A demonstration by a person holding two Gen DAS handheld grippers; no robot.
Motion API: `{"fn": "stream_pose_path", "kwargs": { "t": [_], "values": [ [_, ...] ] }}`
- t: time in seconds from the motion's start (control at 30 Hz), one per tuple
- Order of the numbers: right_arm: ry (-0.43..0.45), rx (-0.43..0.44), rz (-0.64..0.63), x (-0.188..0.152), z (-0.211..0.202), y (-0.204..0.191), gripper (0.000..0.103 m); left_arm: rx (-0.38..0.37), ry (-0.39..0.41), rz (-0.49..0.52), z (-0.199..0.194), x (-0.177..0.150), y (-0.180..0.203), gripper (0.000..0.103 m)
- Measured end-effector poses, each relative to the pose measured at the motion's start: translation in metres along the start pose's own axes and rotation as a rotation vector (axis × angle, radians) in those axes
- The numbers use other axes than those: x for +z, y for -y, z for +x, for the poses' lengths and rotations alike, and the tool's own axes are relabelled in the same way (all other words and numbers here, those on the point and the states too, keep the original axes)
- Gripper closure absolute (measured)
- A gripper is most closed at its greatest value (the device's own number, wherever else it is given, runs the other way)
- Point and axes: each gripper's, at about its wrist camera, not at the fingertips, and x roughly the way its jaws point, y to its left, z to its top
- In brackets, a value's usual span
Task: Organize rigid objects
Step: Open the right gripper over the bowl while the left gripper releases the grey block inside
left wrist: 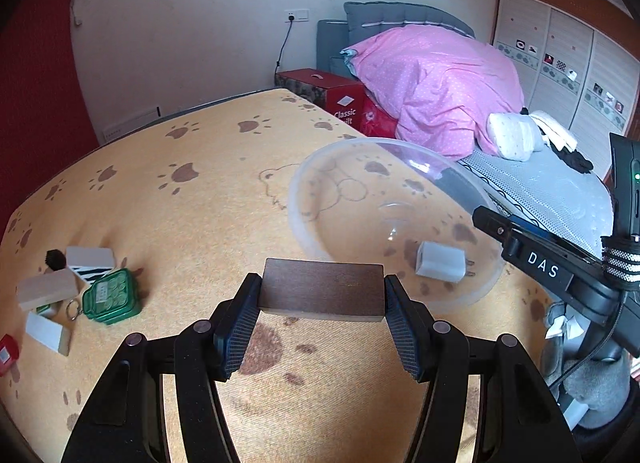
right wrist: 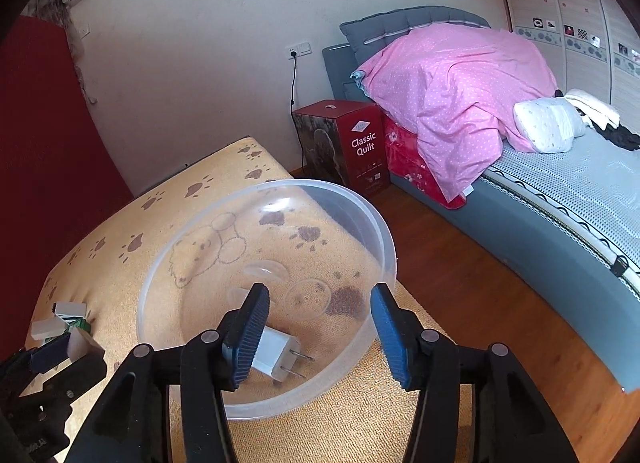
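Dark wooden block (left wrist: 322,289) (flat, rectangular), clamped in left tongs (left wrist: 322,333), clear round plastic bowl (left wrist: 304,219) beyond

A dark brown wooden block (left wrist: 322,289) is seen between the blue ribbed pads (left wrist: 236,337) of the black left hand-held gripper (left wrist: 322,323). The counter (left wrist: 200,199) is covered in yellow-orange cloth printed with brown paw marks. A white plug adapter (right wrist: 272,355) lies in the clear bowl (right wrist: 384,231). At the near left, a green case (left wrist: 112,297) and a black-and-white striped block (left wrist: 90,263) are seen.

Dark wooden block (left wrist: 322,289) held level
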Motion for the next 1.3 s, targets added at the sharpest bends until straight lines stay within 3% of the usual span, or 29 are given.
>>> {"fn": "stream_pose_path", "kwargs": {
  "t": [0.4,0.47,0.53,1.3],
  "values": [
    [0.005,-0.003,0.025,0.003,0.001,0.007,0.046,-0.045,-0.020,0.048,0.035,0.016,0.031,0.041],
    [0.002,-0.002,0.025,0.003,0.001,0.008,0.046,-0.058,-0.019,0.050,0.039,0.016,0.032,0.036],
    [-0.001,-0.003,0.024,0.003,0.002,0.008,0.046,-0.059,-0.016,0.046,0.041,0.015,0.032,0.023],
    [-0.006,0.006,-0.052,-0.006,-0.005,-0.010,0.032,0.110,-0.009,0.041,0.029,-0.002,0.006,0.021]
  ]
}}
